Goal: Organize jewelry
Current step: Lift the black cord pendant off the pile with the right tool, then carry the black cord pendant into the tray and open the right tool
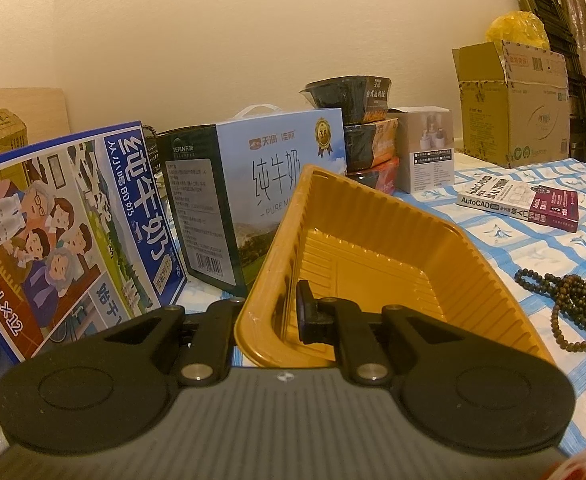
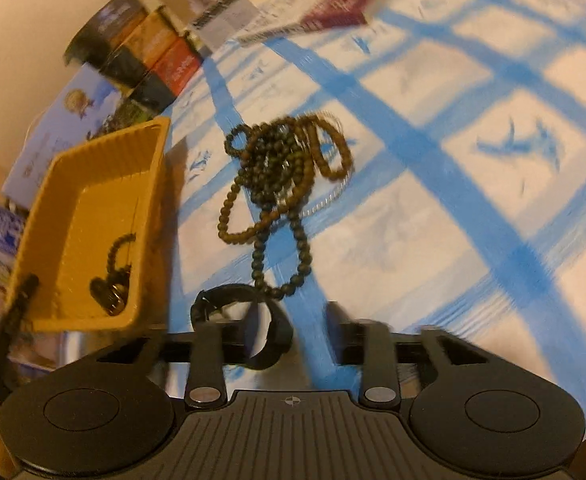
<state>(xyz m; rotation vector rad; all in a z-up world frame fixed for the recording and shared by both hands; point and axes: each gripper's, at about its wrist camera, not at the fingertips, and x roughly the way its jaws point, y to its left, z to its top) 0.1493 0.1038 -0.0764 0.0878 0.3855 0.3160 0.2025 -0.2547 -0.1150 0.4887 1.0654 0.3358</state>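
Beside milk cartons, left gripper clamped on tilted yellow tray; right gripper agape near beads.

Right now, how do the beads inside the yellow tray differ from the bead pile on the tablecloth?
The beads in the yellow tray are one small dark strand, bunched in a corner; the bead pile on the tablecloth is a large tangle of several loops. The tray strand is contained by walls, while the pile lies loose and spread out. The tray is held by the left gripper; nothing touches the pile. Both are strings of small round dark beads.
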